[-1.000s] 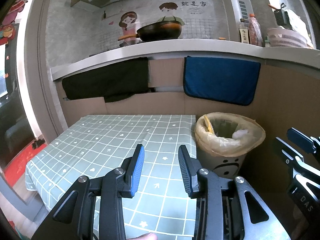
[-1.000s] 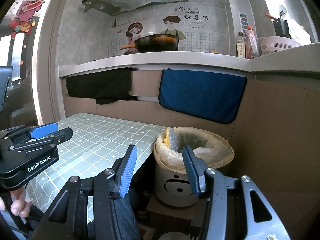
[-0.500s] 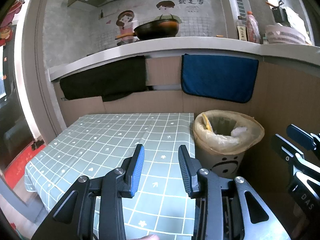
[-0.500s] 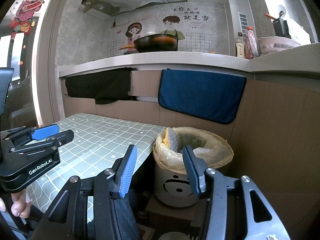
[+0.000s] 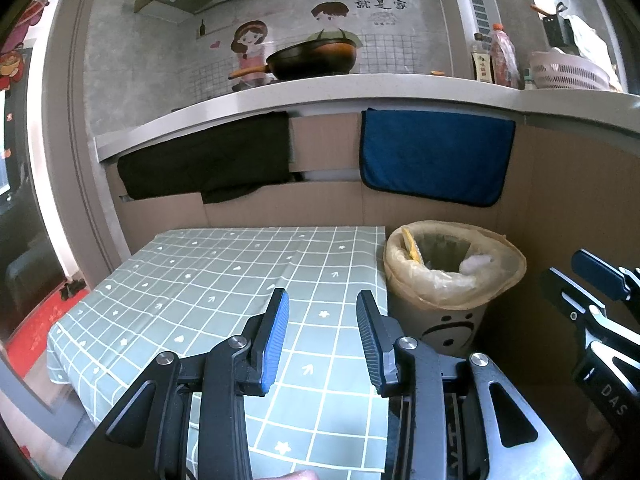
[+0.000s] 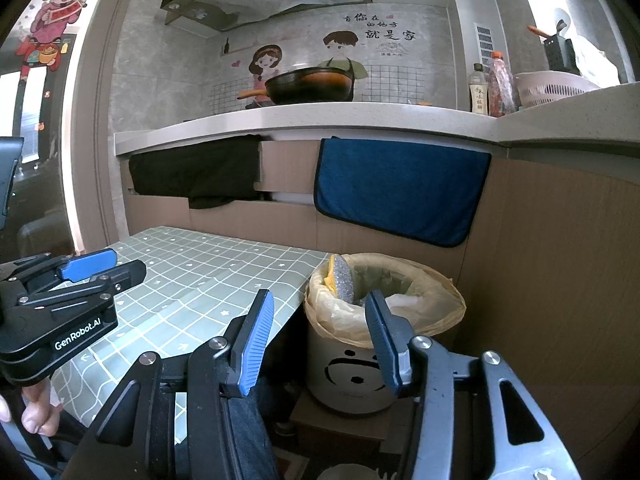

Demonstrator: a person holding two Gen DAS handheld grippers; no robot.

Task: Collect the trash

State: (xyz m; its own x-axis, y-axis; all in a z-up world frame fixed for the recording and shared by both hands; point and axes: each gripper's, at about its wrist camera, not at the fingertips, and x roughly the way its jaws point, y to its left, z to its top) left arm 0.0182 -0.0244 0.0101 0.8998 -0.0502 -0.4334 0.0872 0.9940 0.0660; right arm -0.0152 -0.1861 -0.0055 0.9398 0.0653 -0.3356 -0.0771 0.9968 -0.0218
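Nearest in each wrist view are the grippers themselves. The left gripper (image 5: pixel 320 320) hangs over the near part of the table (image 5: pixel 192 280), its jaws apart with nothing between them. The right gripper (image 6: pixel 320 328) is off the table's right edge, in front of the bin (image 6: pixel 360 372), and its jaws also stand apart and empty.

The table's checked cloth shows no loose item anywhere in either view; every visible square of it is bare, though the nearest strip is hidden behind the left gripper's body.

Just beside the table's right edge stands the bin, lined with a yellowish bag (image 5: pixel 444 284). Inside it lies the trash: a sponge (image 6: pixel 340 278) with a yellow side and a grey face leans against the left wall, and something white and crumpled (image 5: pixel 474 264), perhaps tissue, sits toward the right. What lies deeper in the bin cannot be made out.

Judging by the bare cloth, the filled bin and both empty grippers, the collecting looks finished or nearly so. What could remain is only something out of view, or tying up the bag.
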